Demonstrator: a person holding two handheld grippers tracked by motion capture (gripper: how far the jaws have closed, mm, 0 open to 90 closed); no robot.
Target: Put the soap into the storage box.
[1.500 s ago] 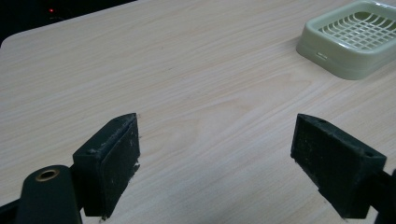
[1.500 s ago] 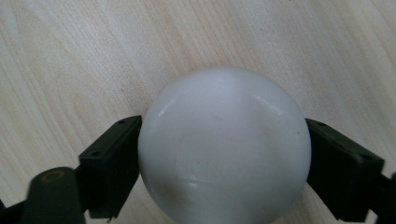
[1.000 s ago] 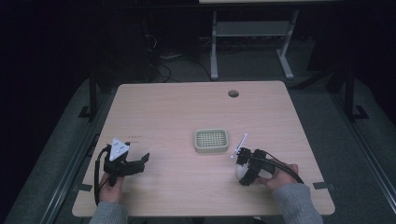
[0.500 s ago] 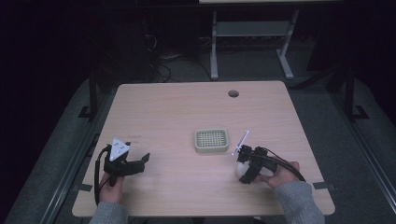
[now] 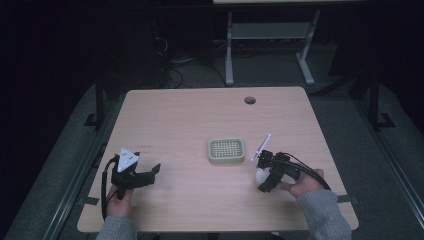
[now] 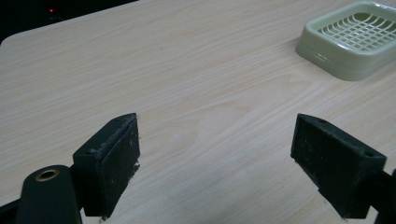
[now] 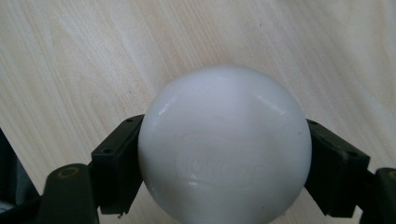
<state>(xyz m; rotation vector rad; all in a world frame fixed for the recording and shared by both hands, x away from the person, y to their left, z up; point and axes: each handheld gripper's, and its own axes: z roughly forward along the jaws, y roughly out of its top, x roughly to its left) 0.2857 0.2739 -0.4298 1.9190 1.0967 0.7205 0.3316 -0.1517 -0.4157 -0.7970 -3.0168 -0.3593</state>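
We have the table [image 5: 200, 115] mostly bare: the whole far half is open wood apart from a small round hole [image 5: 249, 100] near the far edge, and there is a wide free strip between our two hands along the near side. Floor around the table is dark; a pale metal frame [image 5: 270, 35] stands well behind it.

Right gripper [image 5: 262, 172] sits near the table's near right corner, not far from the right edge. Its jaws are clamped on a white soap bar [image 7: 224, 149], one jaw on each side. The soap looks smooth, rounded, glossy, with a faint embossed oval mark on the face toward the camera; the lettering is too faint to read. From the right gripper view we cannot tell whether it touches the wood or hangs just above it.

Left gripper [image 5: 145, 175] is at the near left, close to the left edge, jaws spread wide with nothing between them, just bare wood.

Pale green soap dish [image 5: 226, 150] sits around the middle of the table, just left of the right gripper, well apart from the left one. It has a slotted grid floor and holds nothing.
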